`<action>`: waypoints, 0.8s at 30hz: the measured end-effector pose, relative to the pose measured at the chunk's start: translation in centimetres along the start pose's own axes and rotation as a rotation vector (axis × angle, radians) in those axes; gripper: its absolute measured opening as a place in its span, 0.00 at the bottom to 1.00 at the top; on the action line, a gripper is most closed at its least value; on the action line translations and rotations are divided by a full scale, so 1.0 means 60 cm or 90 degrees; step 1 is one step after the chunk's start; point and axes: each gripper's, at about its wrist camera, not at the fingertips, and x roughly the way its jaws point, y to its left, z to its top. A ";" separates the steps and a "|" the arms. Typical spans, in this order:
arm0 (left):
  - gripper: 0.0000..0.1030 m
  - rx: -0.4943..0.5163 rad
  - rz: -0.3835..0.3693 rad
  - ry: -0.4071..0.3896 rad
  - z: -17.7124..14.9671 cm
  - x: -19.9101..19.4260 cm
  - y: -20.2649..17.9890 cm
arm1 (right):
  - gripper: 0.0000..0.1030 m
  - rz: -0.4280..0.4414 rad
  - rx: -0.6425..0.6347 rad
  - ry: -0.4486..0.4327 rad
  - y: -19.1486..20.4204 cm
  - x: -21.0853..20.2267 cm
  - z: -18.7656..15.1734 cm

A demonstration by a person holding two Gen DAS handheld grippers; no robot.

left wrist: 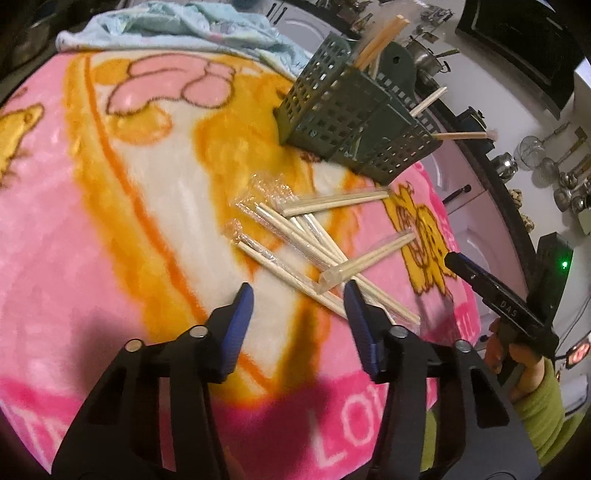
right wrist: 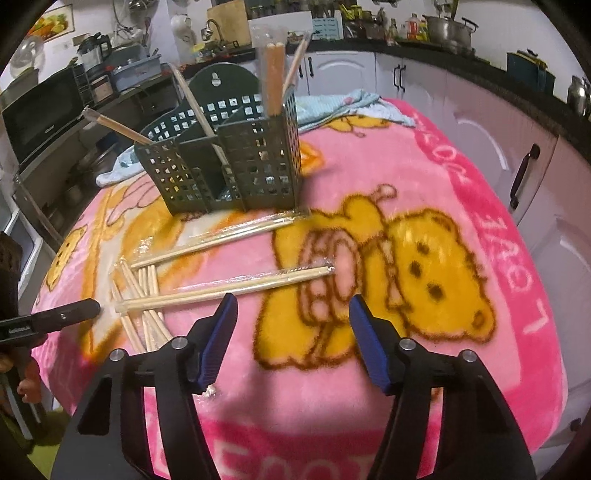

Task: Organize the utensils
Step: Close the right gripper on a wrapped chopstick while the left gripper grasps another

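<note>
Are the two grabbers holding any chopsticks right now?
No. The left gripper and right gripper are both open and empty above the chopsticks.

The desk is draped in a pink fleece blanket (right wrist: 369, 177) with a yellow bear and white lettering along its border. On it stands a dark green perforated utensil caddy (right wrist: 229, 162), upright. Just in front, wrapped wooden chopsticks (left wrist: 314, 240) lie scattered and crossing one another. At the far edge, a light blue towel (left wrist: 177, 29) sits crumpled.
</note>
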 end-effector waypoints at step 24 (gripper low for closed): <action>0.20 -0.113 0.005 0.012 0.060 0.046 0.044 | 0.31 0.033 0.268 0.107 -0.052 0.115 0.046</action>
